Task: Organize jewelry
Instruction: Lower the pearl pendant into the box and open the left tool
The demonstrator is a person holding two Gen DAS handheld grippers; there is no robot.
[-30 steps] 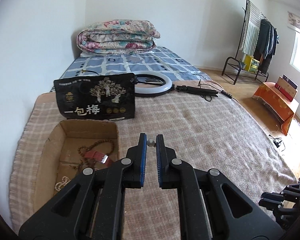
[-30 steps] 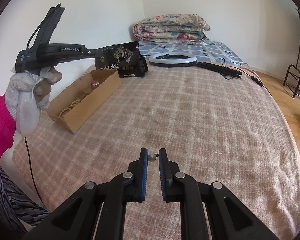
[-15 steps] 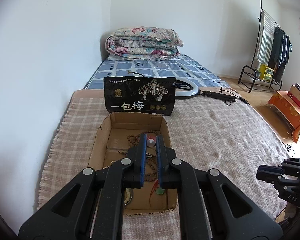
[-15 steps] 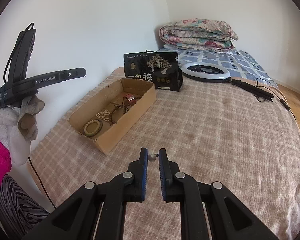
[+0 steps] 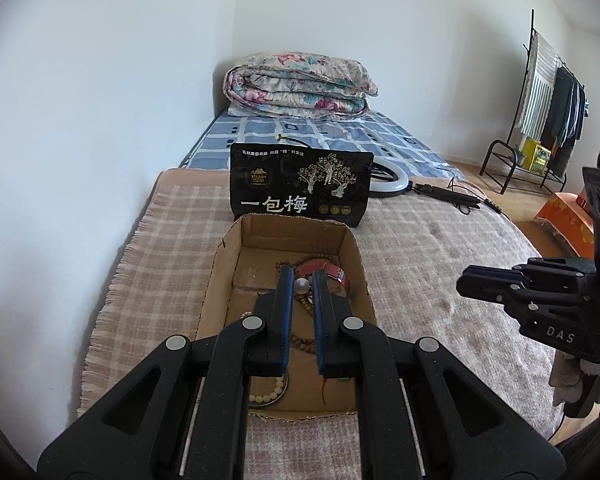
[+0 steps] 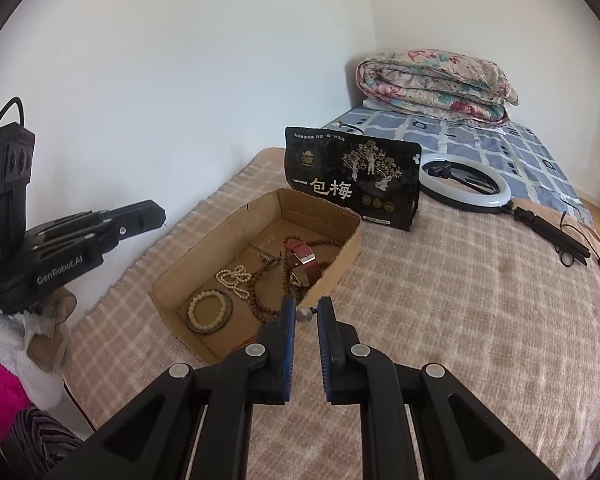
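While your left gripper (image 5: 301,286) hangs over the cardboard box (image 6: 236,224) of beads and a watch (image 6: 305,262), both jaw pairs stand slightly spread, empty; right gripper (image 6: 307,314) hovers beside it.

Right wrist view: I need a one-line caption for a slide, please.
Right gripper nearly closed and empty near a cardboard box holding beaded bracelets, necklaces and a red-strapped watch.

soft, even daylight fills both views, brightest at the right edge of the left wrist view; the white wall (image 6: 180,80) shows mild glare; shadows are faint; fisheye bending curves the edges, black vignette in corners; focus stays fairly sharp throughout
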